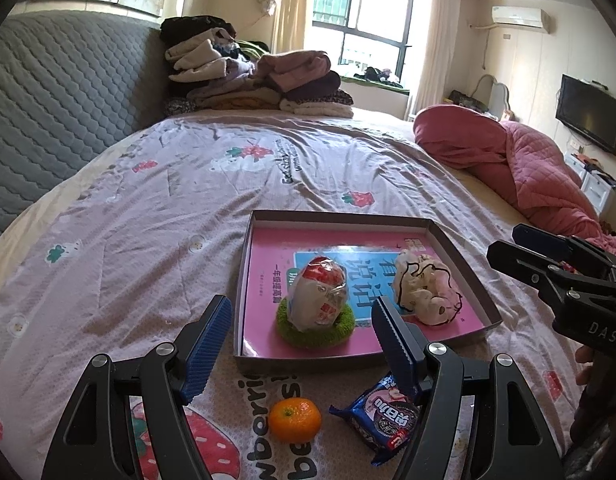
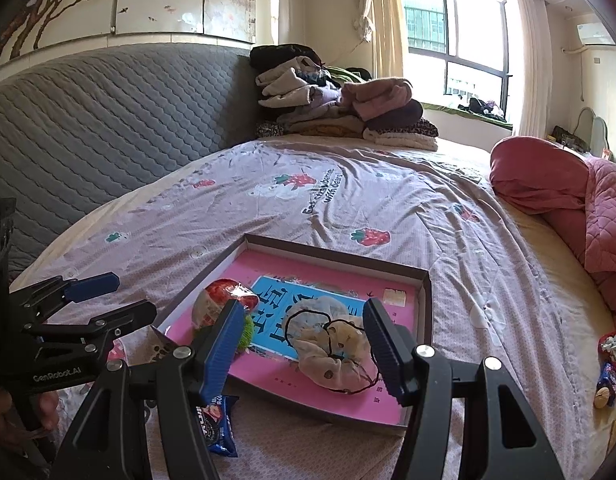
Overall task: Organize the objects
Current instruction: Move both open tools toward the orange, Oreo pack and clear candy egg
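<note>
A shallow brown tray (image 1: 347, 218) lies on the bedspread with a pink book lining its bottom. In it a wrapped egg-shaped snack (image 1: 317, 294) stands on a green scrubber ring (image 1: 339, 330), and a cream scrunchie (image 1: 423, 288) lies to the right. An orange (image 1: 294, 420) and a blue biscuit packet (image 1: 381, 416) lie on the bedspread in front of the tray. My left gripper (image 1: 302, 340) hovers open over the tray's near edge, holding nothing. My right gripper (image 2: 304, 344) is open above the scrunchie (image 2: 333, 344), its pads apart from it. The tray (image 2: 339, 252) sits below.
Folded clothes (image 1: 252, 76) are piled at the far side of the bed by a grey quilted headboard (image 1: 60, 112). A pink quilt (image 1: 527, 168) is bunched at the right. Small packets (image 2: 609, 368) lie on the bed at the right edge.
</note>
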